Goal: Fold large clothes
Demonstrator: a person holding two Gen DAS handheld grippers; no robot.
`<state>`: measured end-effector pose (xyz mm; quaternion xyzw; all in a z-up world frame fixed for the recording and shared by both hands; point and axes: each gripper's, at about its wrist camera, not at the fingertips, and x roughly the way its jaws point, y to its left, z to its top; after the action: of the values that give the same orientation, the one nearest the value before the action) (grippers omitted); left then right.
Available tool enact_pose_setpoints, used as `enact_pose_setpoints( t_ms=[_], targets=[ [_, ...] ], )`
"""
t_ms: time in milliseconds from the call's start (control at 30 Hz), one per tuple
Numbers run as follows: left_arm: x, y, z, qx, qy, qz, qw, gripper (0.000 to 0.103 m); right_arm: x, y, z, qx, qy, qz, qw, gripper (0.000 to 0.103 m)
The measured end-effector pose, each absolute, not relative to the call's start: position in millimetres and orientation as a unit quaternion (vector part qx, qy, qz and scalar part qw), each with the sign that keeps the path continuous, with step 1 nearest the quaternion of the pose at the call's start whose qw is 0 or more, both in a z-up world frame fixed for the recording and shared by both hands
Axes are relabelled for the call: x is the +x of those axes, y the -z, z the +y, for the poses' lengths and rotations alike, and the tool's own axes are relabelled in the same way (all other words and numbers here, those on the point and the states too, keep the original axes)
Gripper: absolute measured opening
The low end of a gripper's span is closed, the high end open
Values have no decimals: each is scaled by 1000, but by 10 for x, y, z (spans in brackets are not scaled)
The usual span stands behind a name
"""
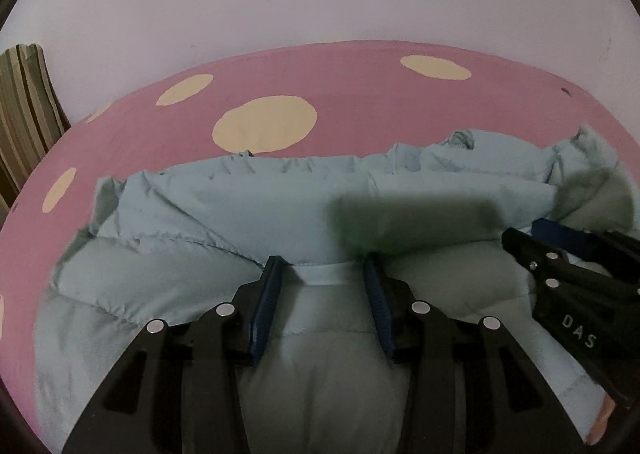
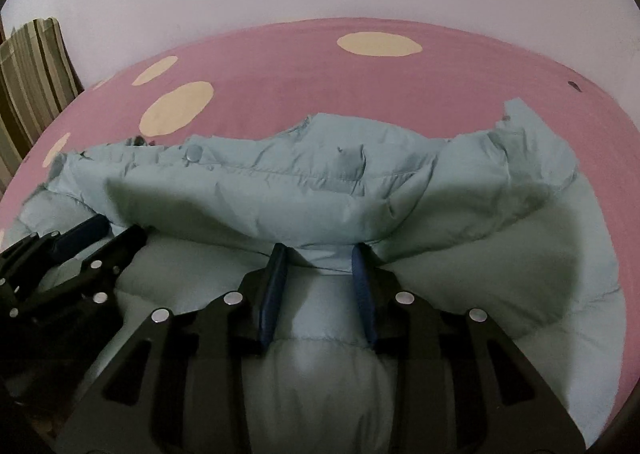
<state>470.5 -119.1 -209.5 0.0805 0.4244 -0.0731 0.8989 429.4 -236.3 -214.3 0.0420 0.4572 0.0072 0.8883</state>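
1. A pale blue puffer jacket (image 1: 192, 209) lies folded over on the pink spotted bed (image 1: 352, 81), well short of its far edge by the wall.
2. The left gripper (image 1: 326, 274) is partly open over the fold, pads not pressing.
3. The right gripper (image 2: 320, 258) is likewise partly open, holding nothing.

A big puffy light-blue jacket (image 2: 304, 189) lies spread out on the pink bed sheet (image 2: 280, 65) with yellow dots. Its top part is folded over toward the front. It looks soft and wrinkly.
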Motion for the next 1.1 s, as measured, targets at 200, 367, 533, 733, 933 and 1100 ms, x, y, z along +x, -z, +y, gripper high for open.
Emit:
enact_pose_setpoints(
  t_ms=[200,367,533,733,933,1100],
  targets=[
    [4600,1879,-1093,66,75,421,902,43,4177,1942,-2363,49,-4,447,893,37],
    [4295,1713,-824,23,63,408,911,52,3776,1701,-2356,68,-16,417,906,42],
    [4207,1922,-801,50,60,417,905,53,3700,1951,-2265,37,-6,438,898,45],
    [4147,1862,-788,54,67,414,906,52,3676,1887,-2265,31,-1,440,897,45],
    [4005,1885,-583,32,63,427,902,52,3395,1841,-2456,40,30,444,894,47],
    [3843,1732,-485,14,73,415,907,52,3288,1771,-2561,65,10,446,893,53]
  ],
)
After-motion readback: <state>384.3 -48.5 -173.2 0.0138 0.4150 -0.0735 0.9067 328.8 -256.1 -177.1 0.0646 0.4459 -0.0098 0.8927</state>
